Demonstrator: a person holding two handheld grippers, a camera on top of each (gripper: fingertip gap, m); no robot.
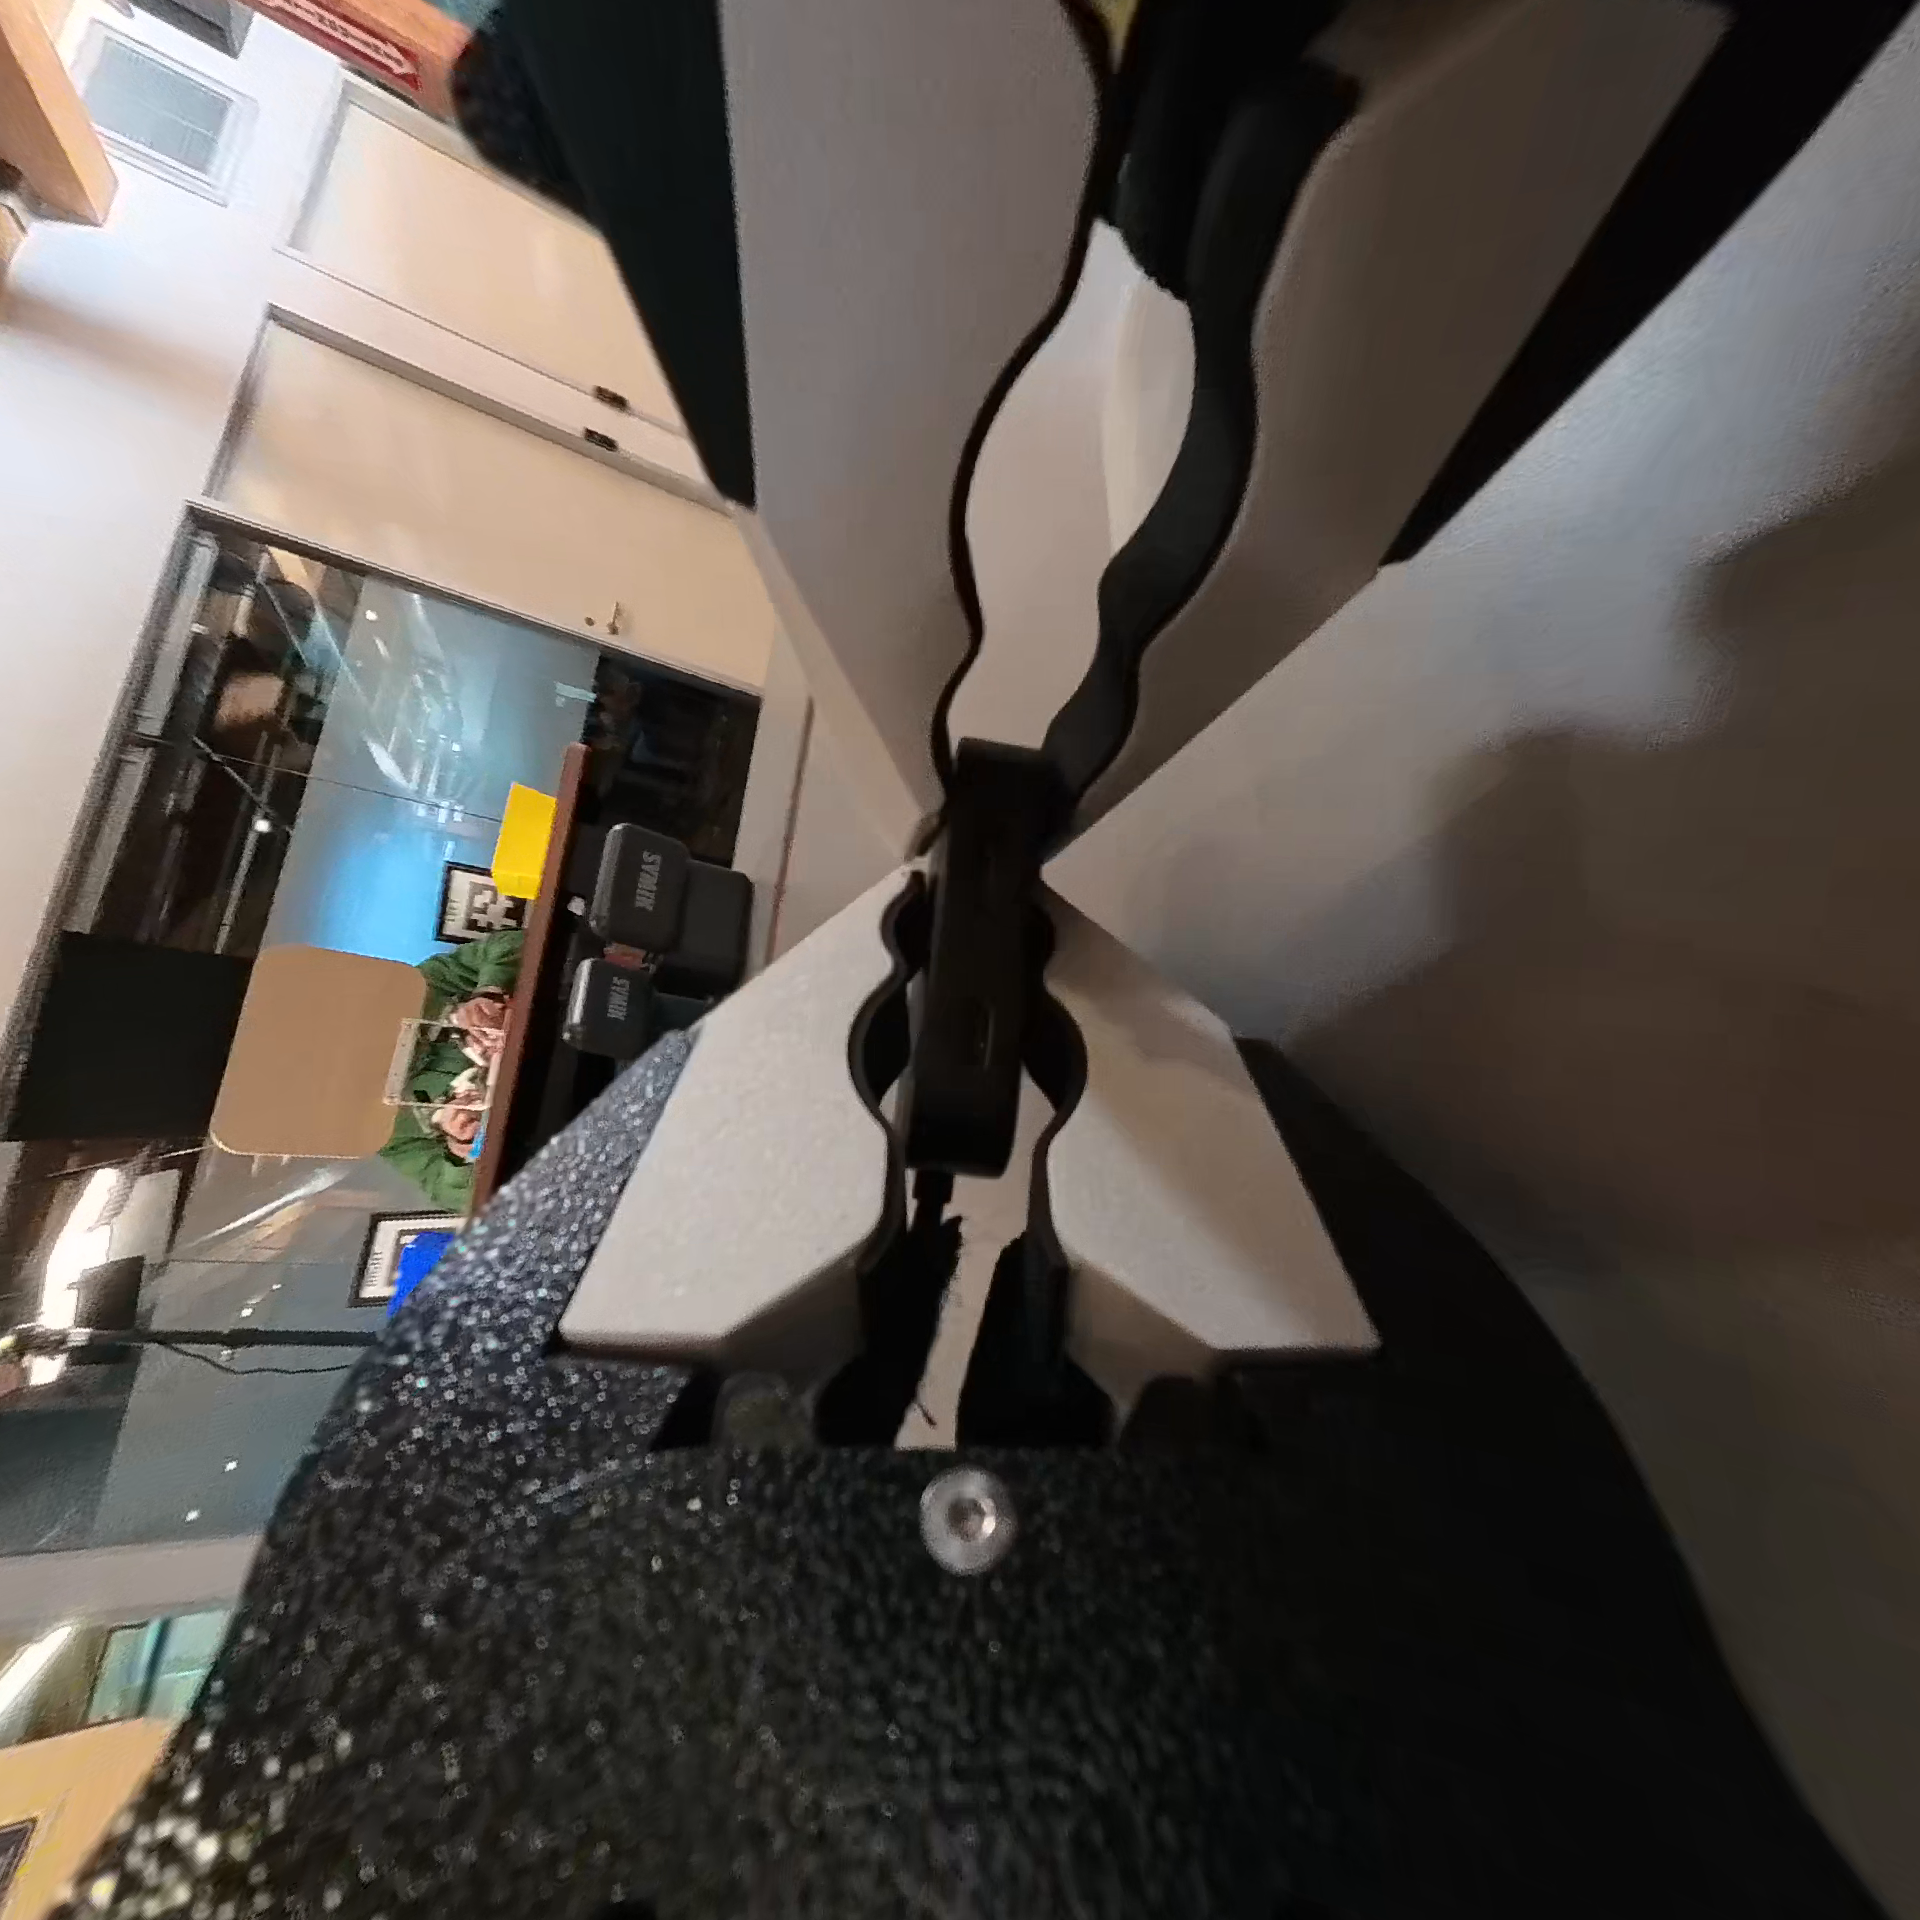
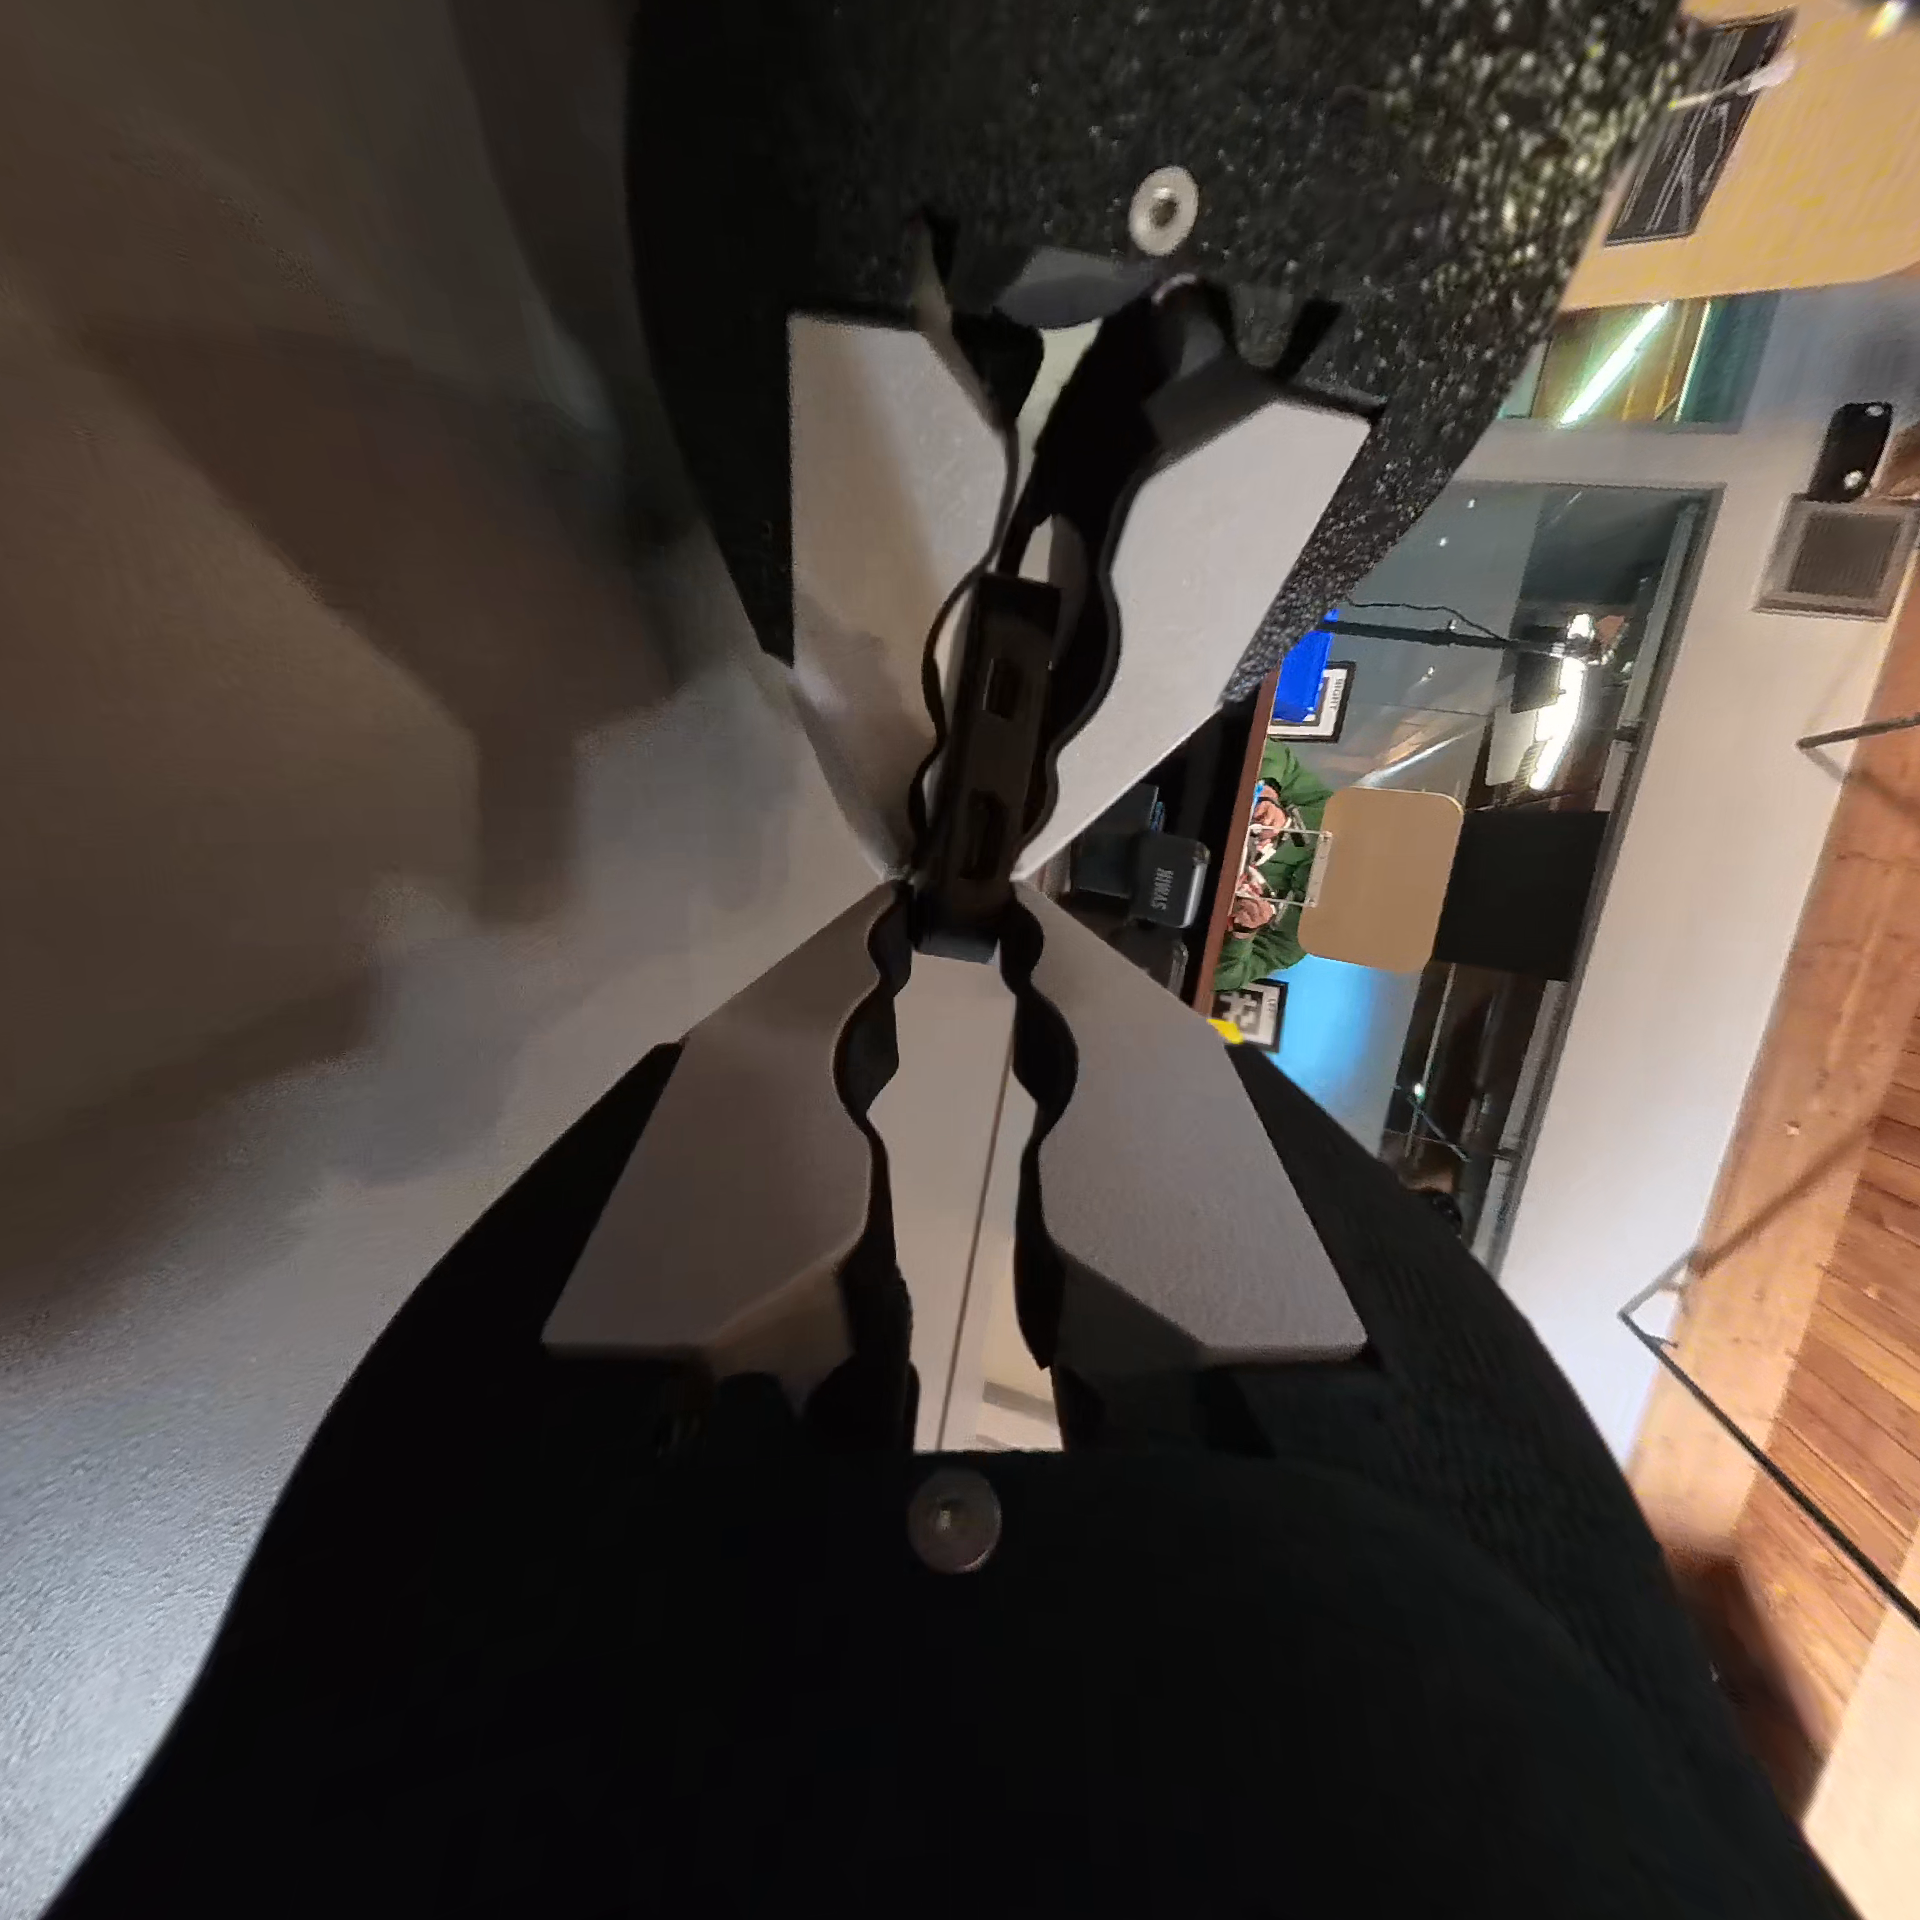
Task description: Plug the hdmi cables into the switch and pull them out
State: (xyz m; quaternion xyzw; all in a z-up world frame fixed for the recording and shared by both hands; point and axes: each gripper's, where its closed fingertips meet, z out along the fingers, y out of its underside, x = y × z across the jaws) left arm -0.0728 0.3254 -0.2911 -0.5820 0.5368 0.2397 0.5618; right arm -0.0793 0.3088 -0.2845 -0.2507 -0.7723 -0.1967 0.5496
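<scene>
The switch (image 1: pixel 971 977) is clenched in the left claw (image 1: pixel 977 997), its long axis lying along the fingers; the right claw (image 2: pixel 956 935) is met tip to tip, parted, barely touching the switch's far end; no cable is seen plugged; writing on the black cases (image 1: pixel 636 883) behind is left unread.

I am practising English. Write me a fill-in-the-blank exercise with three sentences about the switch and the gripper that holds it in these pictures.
1. The left gripper holds the switch, whose casing is ___ in colour.
2. In the right wrist view, the edge of the switch shows ___ ports.
3. Both ports are ___, with no plug inside.

Missing words: black; two; empty
</scene>
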